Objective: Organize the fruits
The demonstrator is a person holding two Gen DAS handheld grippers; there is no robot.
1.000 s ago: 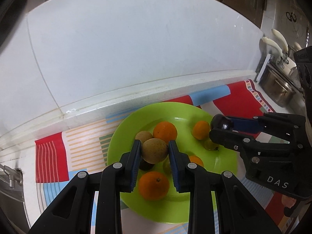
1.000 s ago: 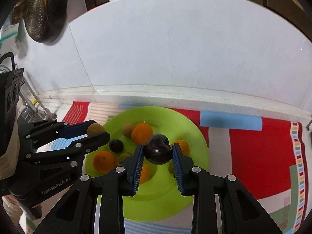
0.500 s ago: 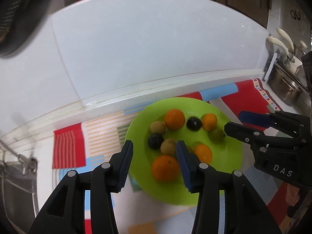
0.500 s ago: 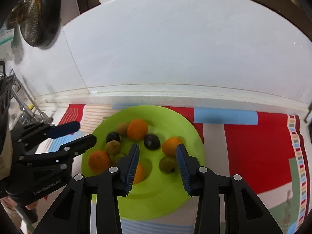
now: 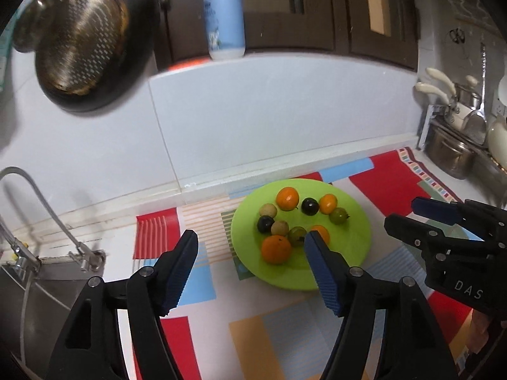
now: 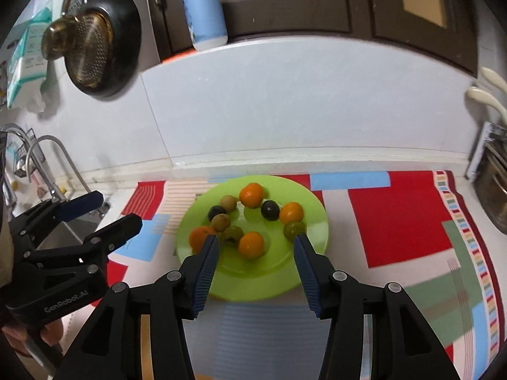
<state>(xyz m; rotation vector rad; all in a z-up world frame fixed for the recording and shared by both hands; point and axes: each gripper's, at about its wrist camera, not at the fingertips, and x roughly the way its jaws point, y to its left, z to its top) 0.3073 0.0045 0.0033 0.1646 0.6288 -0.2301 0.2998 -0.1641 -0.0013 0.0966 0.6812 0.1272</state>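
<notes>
Holding both grippers above the mat, you had the left gripper (image 5: 250, 240) and right gripper (image 6: 256, 247) just opening, jaws apart and empty — the fruits (image 6: 250, 218) lay on the green plate (image 6: 312, 221).

One green plate (image 6: 312, 272), four oranges (image 6: 251, 194), two dark plums (image 6: 270, 210), two tan fruits (image 6: 228, 202), two green fruits (image 6: 293, 230), one bottle (image 6: 204, 9)
</notes>
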